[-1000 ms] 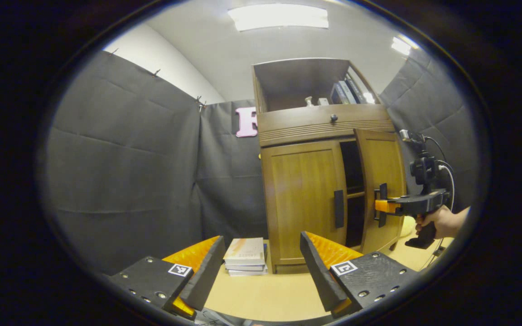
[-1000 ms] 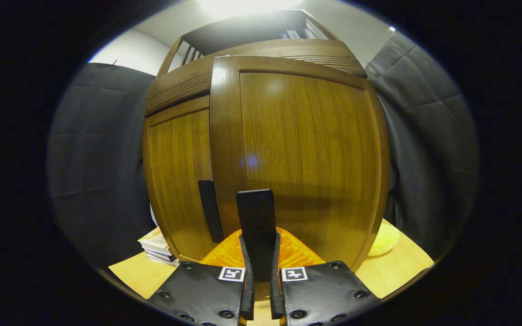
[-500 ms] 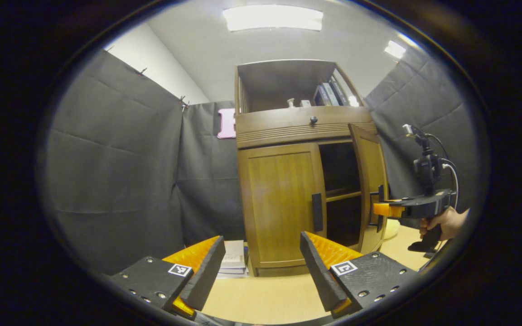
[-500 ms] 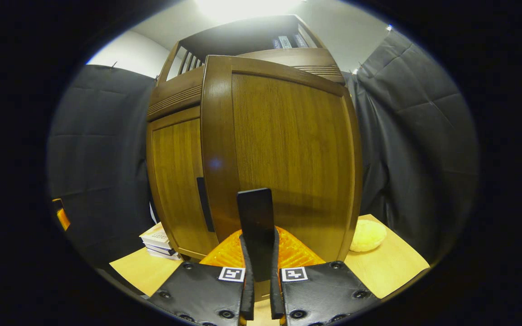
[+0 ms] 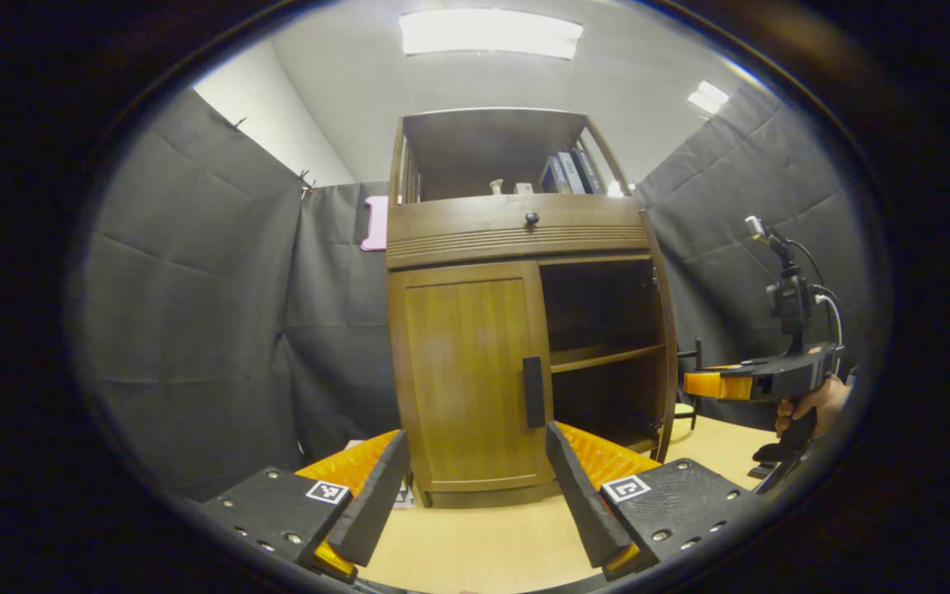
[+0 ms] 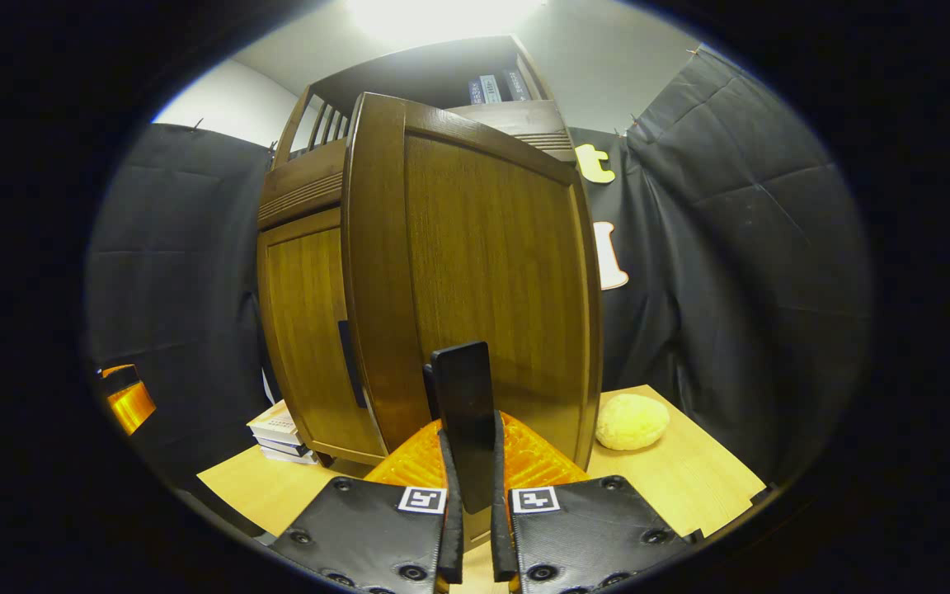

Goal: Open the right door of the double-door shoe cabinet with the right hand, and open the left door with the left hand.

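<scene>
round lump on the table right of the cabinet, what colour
Pale yellow lump; the right gripper view shows it best.

Booth walls: black quilted cloth panels (image 5: 195,313) on the left, back and right, pinned along the top edge. Above them a plain white wall (image 5: 265,115) and a grey-white ceiling (image 5: 475,91). Lighting: one long rectangular ceiling light panel (image 5: 491,33) overhead, plus a smaller ceiling light (image 5: 710,95) off to the right; in the right gripper view the overhead light blows out to glare. Base surface is a light wooden desk (image 5: 483,544) with a pale grain. On it: a stack of books (image 6: 281,433) left of the furniture, and a round pale yellow sponge-like lump (image 6: 632,421) on the right.
</scene>
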Action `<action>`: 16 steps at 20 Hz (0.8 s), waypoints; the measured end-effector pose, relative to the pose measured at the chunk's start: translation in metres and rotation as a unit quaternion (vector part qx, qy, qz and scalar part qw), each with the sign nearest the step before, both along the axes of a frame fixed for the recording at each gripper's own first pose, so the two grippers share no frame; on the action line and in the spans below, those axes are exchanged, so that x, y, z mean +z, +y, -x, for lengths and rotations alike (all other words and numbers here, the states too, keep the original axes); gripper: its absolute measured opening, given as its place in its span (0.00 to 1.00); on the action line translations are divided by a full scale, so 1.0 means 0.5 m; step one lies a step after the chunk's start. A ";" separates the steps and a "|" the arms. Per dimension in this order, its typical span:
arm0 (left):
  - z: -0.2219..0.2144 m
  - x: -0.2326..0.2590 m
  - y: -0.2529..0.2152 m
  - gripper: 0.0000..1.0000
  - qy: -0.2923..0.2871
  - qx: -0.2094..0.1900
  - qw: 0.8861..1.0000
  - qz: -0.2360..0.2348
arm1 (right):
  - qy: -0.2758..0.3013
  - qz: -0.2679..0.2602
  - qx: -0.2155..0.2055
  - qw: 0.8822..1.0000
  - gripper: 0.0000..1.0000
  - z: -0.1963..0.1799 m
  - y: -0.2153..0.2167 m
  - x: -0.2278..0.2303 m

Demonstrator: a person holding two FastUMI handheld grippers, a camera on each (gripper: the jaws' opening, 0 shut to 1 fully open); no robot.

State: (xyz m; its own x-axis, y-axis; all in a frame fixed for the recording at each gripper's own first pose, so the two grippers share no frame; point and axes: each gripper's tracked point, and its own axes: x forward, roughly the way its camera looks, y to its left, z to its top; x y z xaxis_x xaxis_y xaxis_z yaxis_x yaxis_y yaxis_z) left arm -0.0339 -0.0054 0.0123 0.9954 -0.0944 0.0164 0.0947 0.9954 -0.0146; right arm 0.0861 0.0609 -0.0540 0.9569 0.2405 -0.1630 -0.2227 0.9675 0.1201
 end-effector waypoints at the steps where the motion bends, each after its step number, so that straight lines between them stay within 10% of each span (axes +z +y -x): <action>1: -0.004 0.001 -0.010 0.96 0.000 -0.005 1.000 0.001 | 0.001 -0.001 -0.002 1.000 0.15 0.004 -0.010 -0.001; 16: -0.045 0.019 -0.149 0.96 -0.001 -0.065 0.998 0.003 | 0.004 0.003 -0.050 0.999 0.14 0.040 -0.189 0.003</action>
State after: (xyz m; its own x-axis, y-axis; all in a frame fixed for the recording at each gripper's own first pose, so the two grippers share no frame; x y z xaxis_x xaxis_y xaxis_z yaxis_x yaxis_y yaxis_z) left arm -0.0112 -0.0799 0.0221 0.9746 -0.2232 0.0188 0.2236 0.9745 -0.0205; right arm 0.0659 -0.0335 -0.0525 0.9746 0.1422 -0.1727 -0.1232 0.9856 0.1162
